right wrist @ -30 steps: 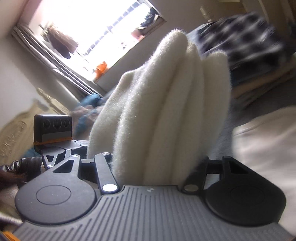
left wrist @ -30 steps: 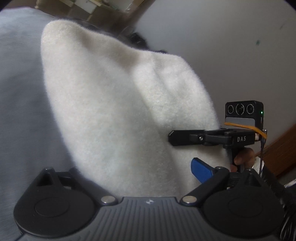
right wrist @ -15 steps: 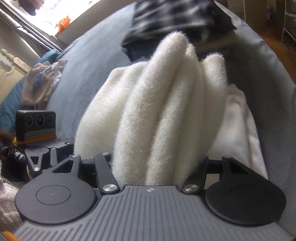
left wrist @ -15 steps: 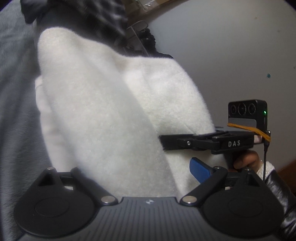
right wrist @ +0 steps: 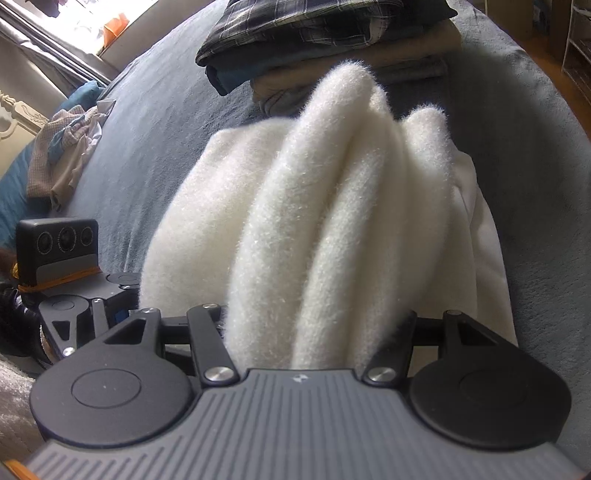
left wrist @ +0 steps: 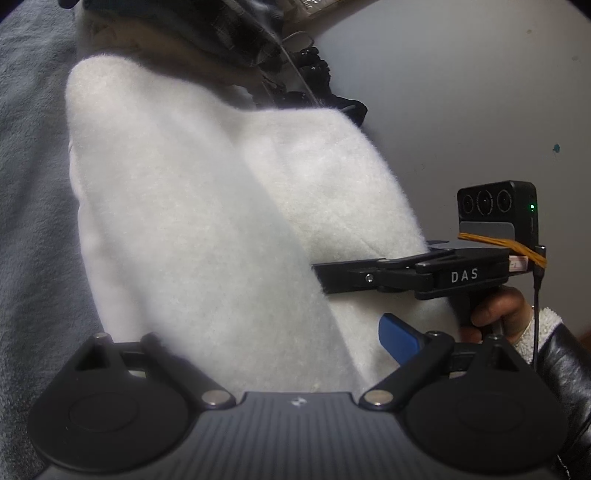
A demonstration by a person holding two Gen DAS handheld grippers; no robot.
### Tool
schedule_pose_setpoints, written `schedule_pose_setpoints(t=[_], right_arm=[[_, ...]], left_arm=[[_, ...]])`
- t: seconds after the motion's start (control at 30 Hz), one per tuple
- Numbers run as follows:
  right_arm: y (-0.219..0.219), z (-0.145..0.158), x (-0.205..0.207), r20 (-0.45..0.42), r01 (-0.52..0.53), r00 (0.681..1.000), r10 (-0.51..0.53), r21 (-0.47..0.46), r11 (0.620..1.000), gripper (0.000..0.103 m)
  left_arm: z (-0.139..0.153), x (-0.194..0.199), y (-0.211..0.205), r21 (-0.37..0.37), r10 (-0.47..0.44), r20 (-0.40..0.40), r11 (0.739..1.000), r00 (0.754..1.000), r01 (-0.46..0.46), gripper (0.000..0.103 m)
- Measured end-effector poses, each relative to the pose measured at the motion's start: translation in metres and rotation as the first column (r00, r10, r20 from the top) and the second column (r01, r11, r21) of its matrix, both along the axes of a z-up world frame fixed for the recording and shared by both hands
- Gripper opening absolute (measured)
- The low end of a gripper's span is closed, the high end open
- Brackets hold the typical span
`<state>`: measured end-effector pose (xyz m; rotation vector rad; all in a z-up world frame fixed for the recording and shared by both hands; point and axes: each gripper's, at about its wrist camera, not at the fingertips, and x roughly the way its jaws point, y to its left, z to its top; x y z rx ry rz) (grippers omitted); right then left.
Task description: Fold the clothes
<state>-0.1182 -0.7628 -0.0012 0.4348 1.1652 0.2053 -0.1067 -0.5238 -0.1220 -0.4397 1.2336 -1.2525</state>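
Between the jaws of the right gripper (right wrist: 317, 332) sits a thick bunch of a fluffy white garment (right wrist: 332, 206), gathered into three or four soft ridges that fill the gap from side to side; the jaws stand partway closed and clamp the bunched cloth. From that grip the garment runs away across a blue-grey blanket (right wrist: 155, 122) that covers a bed, with a smoother white edge of it lying flat on the blanket at the right side.

Seen from the left wrist, the same white garment (left wrist: 207, 229) fills the space ahead of the left gripper (left wrist: 295, 354) and runs down between its two arms. One blue finger pad (left wrist: 400, 338) shows at the right, lying against the cloth, while the other is hidden behind it, so the grip looks closed on the garment. To the right in that view, the right gripper (left wrist: 373, 275) reaches sideways into the garment's edge, held by a hand (left wrist: 495, 314) coming out of a dark sleeve (left wrist: 565, 369) with a fleecy cuff. A small black camera box with a green light rides on top of it.

Beyond the garment, at the far end of the blanket, stands a stack of folded clothes (right wrist: 332, 40) with a dark checked shirt on top and tan and blue pieces beneath. Well to the left lies a loose heap of unfolded clothes (right wrist: 62, 155). A bright window (right wrist: 92, 14) shows at the upper left, and a plain grey wall (left wrist: 461, 92) stands behind the left wrist's view.
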Motion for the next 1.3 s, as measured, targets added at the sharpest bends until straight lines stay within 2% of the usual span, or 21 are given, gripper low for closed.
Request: schedule_pose_setpoints(t=[0.13, 0.27, 0.37, 0.4, 0.63, 0.7, 0.77, 0.8, 0.83, 0.87, 0.9, 0.93, 0.97, 1.0, 1.03, 1.07, 1.1, 1.17, 1.2, 1.23, 1.3], right_arm=[[0.003, -0.004, 0.005, -0.011, 0.008, 1.0, -0.008, -0.011, 1.0, 0.062], [-0.011, -0.014, 0.0, -0.044, 0.068, 0.997, -0.071, -0.057, 0.996, 0.091], [-0.018, -0.017, -0.004, -0.046, 0.117, 0.992, -0.121, -0.091, 0.989, 0.101], [-0.02, -0.015, -0.007, -0.035, 0.131, 0.99, -0.135, -0.1, 0.986, 0.102], [-0.034, 0.01, -0.046, 0.066, 0.275, 0.961, -0.268, -0.157, 0.949, 0.102], [-0.035, 0.021, -0.069, 0.16, 0.386, 0.919, -0.359, -0.184, 0.904, 0.102], [-0.029, 0.034, -0.099, 0.294, 0.522, 0.841, -0.455, -0.215, 0.825, 0.102], [-0.021, 0.039, -0.116, 0.374, 0.591, 0.786, -0.492, -0.223, 0.775, 0.102], [-0.012, 0.044, -0.132, 0.444, 0.67, 0.718, -0.536, -0.231, 0.706, 0.101], [-0.001, 0.046, -0.148, 0.499, 0.746, 0.641, -0.583, -0.226, 0.627, 0.1], [0.01, 0.047, -0.162, 0.542, 0.795, 0.576, -0.612, -0.197, 0.574, 0.095], [0.022, 0.047, -0.176, 0.579, 0.834, 0.513, -0.633, -0.16, 0.529, 0.09], [0.034, 0.047, -0.191, 0.614, 0.868, 0.447, -0.651, -0.121, 0.482, 0.078], [0.047, 0.047, -0.199, 0.635, 0.881, 0.41, -0.655, -0.091, 0.464, 0.068], [0.058, 0.044, -0.203, 0.645, 0.882, 0.396, -0.654, -0.069, 0.467, 0.063], [0.068, 0.042, -0.207, 0.652, 0.88, 0.387, -0.652, -0.049, 0.473, 0.054], [0.074, 0.039, -0.208, 0.657, 0.872, 0.392, -0.644, -0.043, 0.487, 0.049], [0.08, 0.028, -0.203, 0.662, 0.86, 0.415, -0.624, -0.063, 0.506, 0.042], [0.079, 0.02, -0.198, 0.651, 0.863, 0.417, -0.634, -0.065, 0.501, 0.035], [0.073, 0.011, -0.193, 0.628, 0.869, 0.418, -0.657, -0.067, 0.489, 0.033], [0.059, -0.013, -0.181, 0.567, 0.884, 0.433, -0.7, -0.115, 0.453, 0.022]], left_arm=[[-0.007, -0.004, 0.002, 0.0, -0.011, 0.005, 1.0, 1.0, 0.011, 0.095], [-0.003, 0.014, 0.004, -0.026, -0.045, -0.025, 0.999, 0.999, 0.044, 0.095], [-0.009, 0.017, 0.013, -0.049, -0.063, -0.058, 0.997, 0.996, 0.06, 0.095], [-0.008, 0.012, 0.034, -0.052, -0.068, -0.065, 0.997, 0.996, 0.065, 0.095], [-0.01, 0.012, 0.05, -0.071, -0.138, -0.063, 0.988, 0.988, 0.134, 0.095], [-0.007, 0.02, 0.043, -0.078, -0.172, -0.062, 0.983, 0.983, 0.167, 0.095], [-0.001, 0.023, 0.055, -0.08, -0.193, -0.022, 0.978, 0.981, 0.191, 0.095], [0.002, 0.024, 0.063, -0.08, -0.203, 0.0, 0.976, 0.979, 0.203, 0.095], [0.008, 0.026, 0.073, -0.077, -0.195, 0.048, 0.977, 0.98, 0.199, 0.095], [0.015, 0.03, 0.083, -0.077, -0.174, 0.109, 0.98, 0.979, 0.183, 0.095], [0.024, 0.032, 0.093, -0.076, -0.145, 0.183, 0.984, 0.972, 0.161, 0.095], [0.035, 0.032, 0.101, -0.086, -0.123, 0.269, 0.985, 0.955, 0.151, 0.095], [0.046, 0.032, 0.109, -0.098, -0.1, 0.354, 0.985, 0.93, 0.144, 0.095], [0.054, 0.03, 0.1, -0.111, -0.104, 0.428, 0.98, 0.898, 0.166, 0.095], [0.062, 0.027, 0.089, -0.121, -0.11, 0.497, 0.974, 0.861, 0.194, 0.095], [0.067, 0.02, 0.083, -0.119, -0.125, 0.55, 0.967, 0.826, 0.226, 0.095], [0.07, 0.011, 0.067, -0.117, -0.136, 0.59, 0.961, 0.796, 0.251, 0.095], [0.063, -0.002, 0.044, -0.095, -0.164, 0.621, 0.955, 0.766, 0.281, 0.095], [0.054, -0.006, 0.028, -0.071, -0.177, 0.624, 0.957, 0.761, 0.28, 0.097], [0.048, -0.011, 0.018, -0.054, -0.175, 0.644, 0.961, 0.745, 0.272, 0.097], [0.04, -0.021, 0.001, 0.001, -0.188, 0.711, 0.964, 0.677, 0.266, 0.098]])
